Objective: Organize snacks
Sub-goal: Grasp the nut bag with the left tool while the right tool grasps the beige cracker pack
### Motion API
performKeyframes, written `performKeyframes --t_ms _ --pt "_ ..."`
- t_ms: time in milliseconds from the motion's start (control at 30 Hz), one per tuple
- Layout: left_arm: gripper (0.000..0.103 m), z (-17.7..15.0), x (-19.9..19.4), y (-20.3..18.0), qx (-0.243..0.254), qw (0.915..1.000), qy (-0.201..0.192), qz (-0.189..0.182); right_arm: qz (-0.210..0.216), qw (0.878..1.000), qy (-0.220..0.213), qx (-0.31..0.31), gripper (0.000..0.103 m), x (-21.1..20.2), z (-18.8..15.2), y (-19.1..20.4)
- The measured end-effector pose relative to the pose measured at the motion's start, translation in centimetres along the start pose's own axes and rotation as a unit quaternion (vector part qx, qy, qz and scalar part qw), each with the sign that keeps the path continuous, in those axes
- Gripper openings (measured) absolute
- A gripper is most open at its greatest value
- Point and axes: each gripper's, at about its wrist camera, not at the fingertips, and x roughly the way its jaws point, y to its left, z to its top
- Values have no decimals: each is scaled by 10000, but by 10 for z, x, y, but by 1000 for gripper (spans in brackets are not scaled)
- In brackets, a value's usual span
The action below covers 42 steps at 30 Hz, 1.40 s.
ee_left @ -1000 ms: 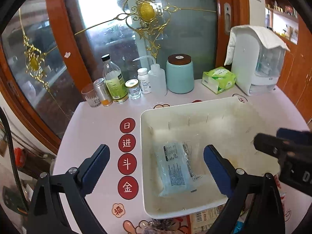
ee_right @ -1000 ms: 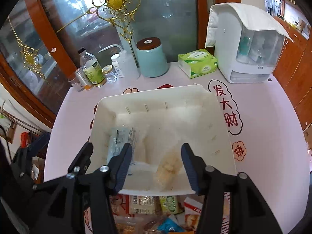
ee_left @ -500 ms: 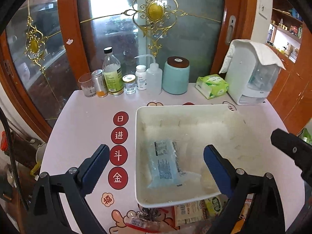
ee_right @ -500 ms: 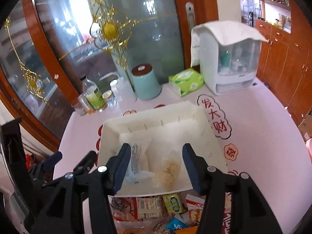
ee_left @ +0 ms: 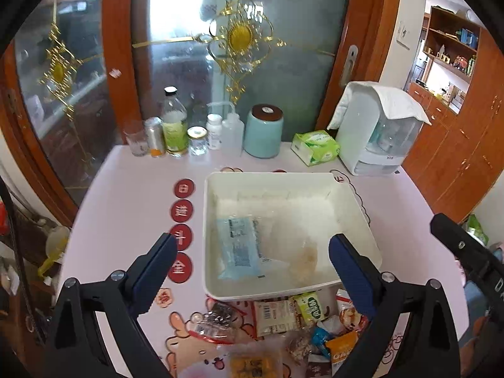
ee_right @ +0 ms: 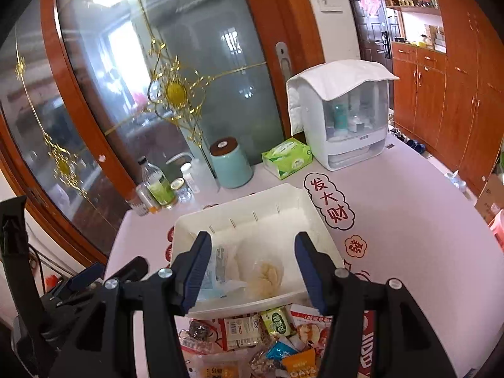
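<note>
While both claws have pulled up and back from the white bin (ee_left: pixel 352 201) over the last sec, the view now takes in the snack pile (ee_left: pixel 283 330) that was mostly cut off before. Left claw (ee_left: pixel 252 271) hangs open w/ nothing between its pads; right claw (ee_right: pixel 250 271) is about half open, also empty, jaw gap unchanged. Just ahead of and below both claws, 2 items lie in the bin: a blue packet (ee_left: pixel 237 249) to the left and a clear bag w/ a pale snack (ee_right: pixel 266 278) beside it. Directly under the claws, at the bin's near wall, sit approx 10 loose packets on the pink surface (ee_left: pixel 126 195). Judged from this, the drop-off step is done and a fresh pick from the pile is next; most of the sorting is left.
</note>
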Motion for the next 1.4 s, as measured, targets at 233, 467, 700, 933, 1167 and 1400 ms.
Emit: performKeyframes --t_ms 233,467,700,933,1167,1400 --pt "97 -23 -43 -4 -128 9983 -309 484 263 9989 -316 -229 56 -29 -7 -37" --pt "97 -66 -59 -30 -400 9973 -115 612 345 9954 -266 -851 56 -45 -25 -77" --pt "97 -131 -39 -62 -653 9944 830 102 284 9848 647 -1586 56 -30 -71 -124" --pt "97 -208 -16 -105 -179 9868 1612 -40 402 9592 1800 -2141 56 -6 -144 -160" --pt "96 -275 21 -122 -219 9690 2453 -208 417 9289 2415 -2777 56 13 -213 -164" --pt "85 -306 44 -124 -605 9575 2792 -397 610 9162 2699 -2897 56 23 -243 -167"
